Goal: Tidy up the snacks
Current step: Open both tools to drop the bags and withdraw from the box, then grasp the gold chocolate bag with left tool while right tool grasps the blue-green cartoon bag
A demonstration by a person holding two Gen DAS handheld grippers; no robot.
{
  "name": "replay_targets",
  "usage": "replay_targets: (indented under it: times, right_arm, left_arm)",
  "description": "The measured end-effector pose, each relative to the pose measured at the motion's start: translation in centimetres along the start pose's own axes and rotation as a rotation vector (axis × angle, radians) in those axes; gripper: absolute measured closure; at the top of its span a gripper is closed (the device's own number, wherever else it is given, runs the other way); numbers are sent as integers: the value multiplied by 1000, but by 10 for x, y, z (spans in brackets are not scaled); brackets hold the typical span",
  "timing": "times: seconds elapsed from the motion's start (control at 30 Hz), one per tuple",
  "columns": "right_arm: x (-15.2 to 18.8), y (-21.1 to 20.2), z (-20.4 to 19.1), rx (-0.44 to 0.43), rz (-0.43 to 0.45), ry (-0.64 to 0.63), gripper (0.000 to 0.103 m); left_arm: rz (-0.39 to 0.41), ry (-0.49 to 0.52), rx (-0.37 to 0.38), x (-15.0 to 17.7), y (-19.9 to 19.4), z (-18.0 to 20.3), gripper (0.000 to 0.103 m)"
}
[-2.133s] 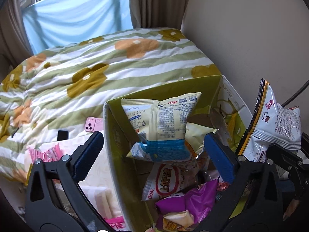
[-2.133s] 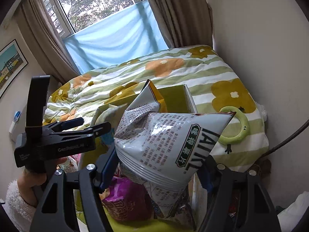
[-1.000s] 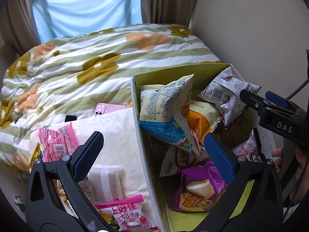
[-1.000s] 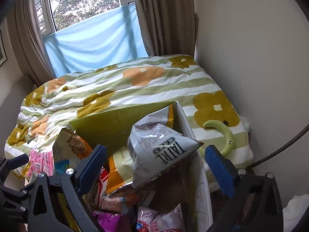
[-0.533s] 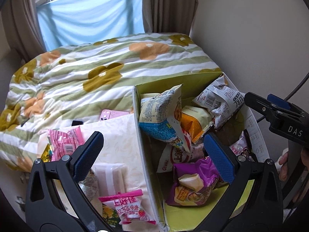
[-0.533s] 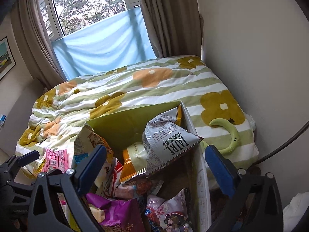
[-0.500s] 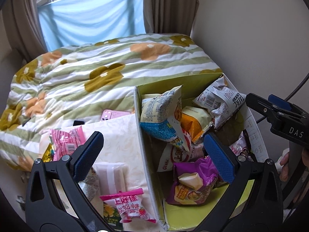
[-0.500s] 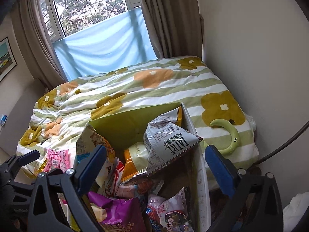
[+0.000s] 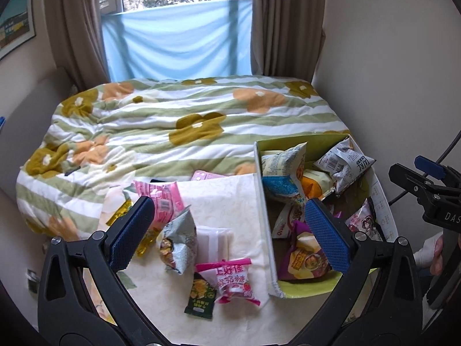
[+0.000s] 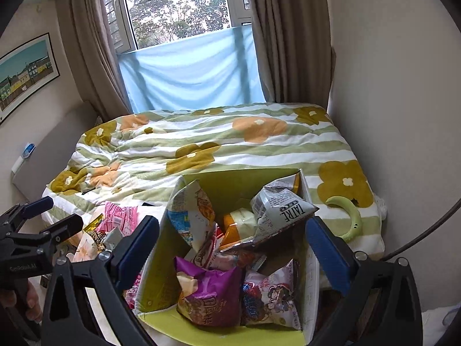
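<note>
- Green-and-white striped quilt [image 9: 178,115] with mustard and orange flowers covers the bed, which fills the room from the window wall down to the near edge.
- Cream patterned cloth [image 9: 224,201] lies on the near part of the bed; loose snack packets sit on it: a pink packet [image 9: 162,199], a grey crumpled bag [image 9: 178,239], a pink-and-white sweet bag [image 9: 230,282] and a small dark green sachet [image 9: 200,297].
- A pink phone [image 9: 201,176] lies just beyond the cloth.
- The lime-green box [image 10: 155,271] stands at the right of the cloth, near the wall, packed with bags: a purple one [image 10: 207,291], a grey one marked TATRE [image 10: 282,207], a blue-and-white one [image 10: 191,213].
- A green ring-shaped thing [image 10: 350,219] rests on the quilt to the right of the box.
- Brown curtains [image 10: 288,37] frame the window; pale blue fabric [image 10: 190,72] covers its lower part. A framed picture [image 10: 26,72] hangs on the left wall.
- The left gripper [image 9: 227,236] is spread wide and empty above the cloth and the box's edge.
- The right gripper [image 10: 233,250] is spread wide and empty over the box.
</note>
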State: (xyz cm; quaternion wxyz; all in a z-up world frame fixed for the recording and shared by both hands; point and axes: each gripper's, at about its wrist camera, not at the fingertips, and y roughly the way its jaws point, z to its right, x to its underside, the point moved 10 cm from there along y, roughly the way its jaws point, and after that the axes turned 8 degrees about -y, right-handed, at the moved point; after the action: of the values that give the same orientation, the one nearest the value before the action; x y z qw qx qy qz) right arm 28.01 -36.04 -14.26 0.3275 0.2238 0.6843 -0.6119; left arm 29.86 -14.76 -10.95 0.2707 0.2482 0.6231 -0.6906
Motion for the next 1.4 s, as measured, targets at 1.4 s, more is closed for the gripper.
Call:
replay_targets:
  times: [1.4]
  right_arm:
    - [84, 164, -272, -72, -170, 200, 2]
  left_arm:
    - [-357, -236, 299, 97, 207, -264, 0]
